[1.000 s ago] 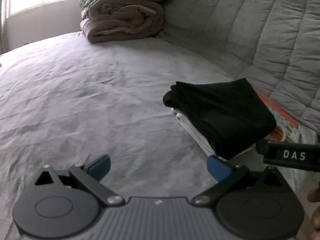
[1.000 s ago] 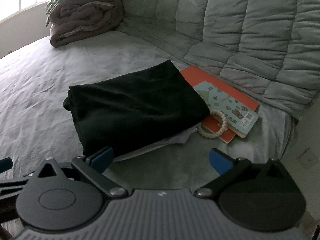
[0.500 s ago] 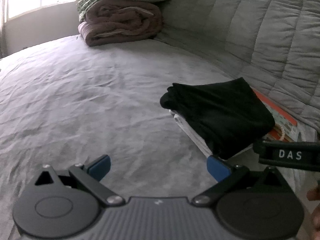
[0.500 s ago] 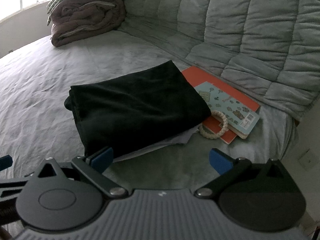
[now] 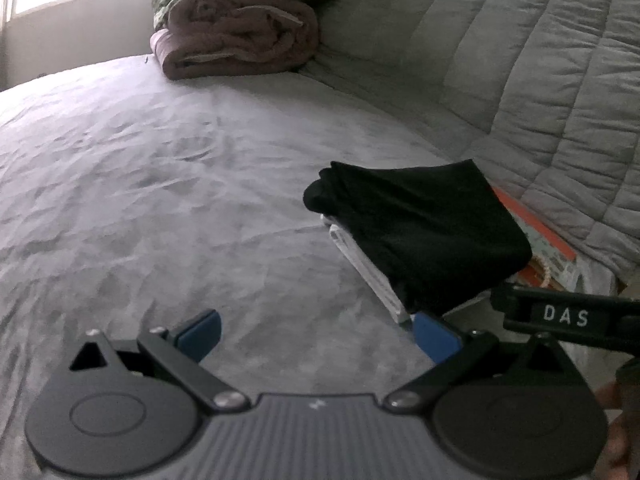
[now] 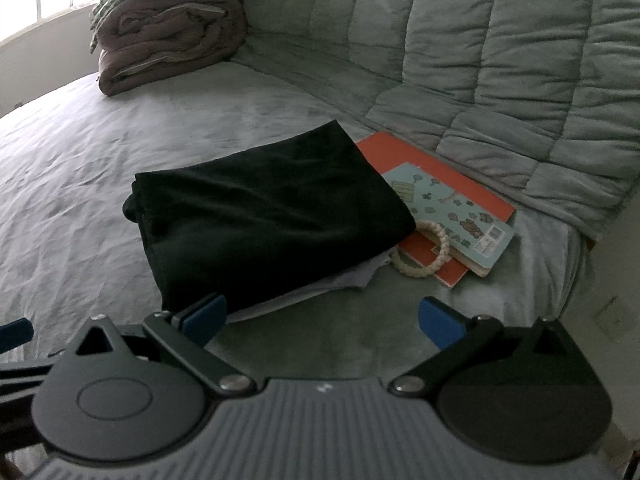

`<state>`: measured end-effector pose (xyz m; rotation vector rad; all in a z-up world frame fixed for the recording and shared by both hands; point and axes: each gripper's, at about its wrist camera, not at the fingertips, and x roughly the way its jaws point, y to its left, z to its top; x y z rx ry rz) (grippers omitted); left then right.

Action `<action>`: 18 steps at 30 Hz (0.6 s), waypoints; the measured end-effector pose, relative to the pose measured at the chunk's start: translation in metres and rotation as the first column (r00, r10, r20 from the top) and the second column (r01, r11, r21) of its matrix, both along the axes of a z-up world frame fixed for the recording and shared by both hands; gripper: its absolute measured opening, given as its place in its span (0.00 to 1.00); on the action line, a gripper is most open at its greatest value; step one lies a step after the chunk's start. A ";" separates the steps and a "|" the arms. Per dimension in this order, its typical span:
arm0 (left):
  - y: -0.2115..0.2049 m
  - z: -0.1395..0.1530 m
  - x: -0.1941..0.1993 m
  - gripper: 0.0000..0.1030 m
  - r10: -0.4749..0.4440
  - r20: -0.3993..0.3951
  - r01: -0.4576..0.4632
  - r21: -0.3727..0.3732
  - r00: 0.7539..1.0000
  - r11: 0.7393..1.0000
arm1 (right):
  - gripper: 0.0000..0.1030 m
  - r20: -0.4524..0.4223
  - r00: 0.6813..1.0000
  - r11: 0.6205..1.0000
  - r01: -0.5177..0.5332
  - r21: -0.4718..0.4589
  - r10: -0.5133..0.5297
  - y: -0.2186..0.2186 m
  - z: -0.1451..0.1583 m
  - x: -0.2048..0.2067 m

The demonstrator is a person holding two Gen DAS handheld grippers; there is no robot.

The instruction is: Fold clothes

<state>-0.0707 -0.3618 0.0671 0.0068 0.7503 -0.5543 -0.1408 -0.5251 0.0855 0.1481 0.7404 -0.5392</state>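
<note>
A folded black garment (image 5: 420, 228) (image 6: 264, 208) lies on top of a folded white garment (image 5: 362, 264) (image 6: 316, 288) on the grey bed. My left gripper (image 5: 316, 338) is open above bare sheet, its right pad just in front of the stack's near corner. My right gripper (image 6: 322, 318) is open too, with nothing between its fingers; its left pad sits against the black garment's near edge. The right gripper's body shows at the right edge of the left wrist view.
An orange book (image 6: 436, 168), a pale blue booklet (image 6: 452, 208) and a braided ring (image 6: 420, 254) lie right of the stack. A quilted grey cover (image 6: 480, 60) rises behind. A rolled brown blanket (image 5: 236, 40) with pillows sits at the far end. The sheet (image 5: 140, 184) spreads left.
Both grippers have drawn back a little and tilted up, so the stack sits slightly lower and farther in view. The clothes have not moved, and both grippers stay open.
</note>
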 end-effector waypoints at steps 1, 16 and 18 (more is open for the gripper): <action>0.000 0.000 0.000 1.00 0.001 -0.002 -0.001 0.001 1.000 1.000 | 1.00 -0.001 1.000 1.000 0.000 -0.001 0.000 0.000 0.000 0.000; -0.002 0.001 -0.004 1.00 0.000 0.018 0.000 0.009 1.000 1.000 | 1.00 -0.007 1.000 1.000 0.011 -0.012 -0.011 -0.001 -0.001 0.000; -0.003 0.001 -0.005 1.00 -0.001 0.023 0.001 0.010 1.000 1.000 | 1.00 -0.007 1.000 1.000 0.014 -0.013 -0.014 -0.002 0.000 -0.001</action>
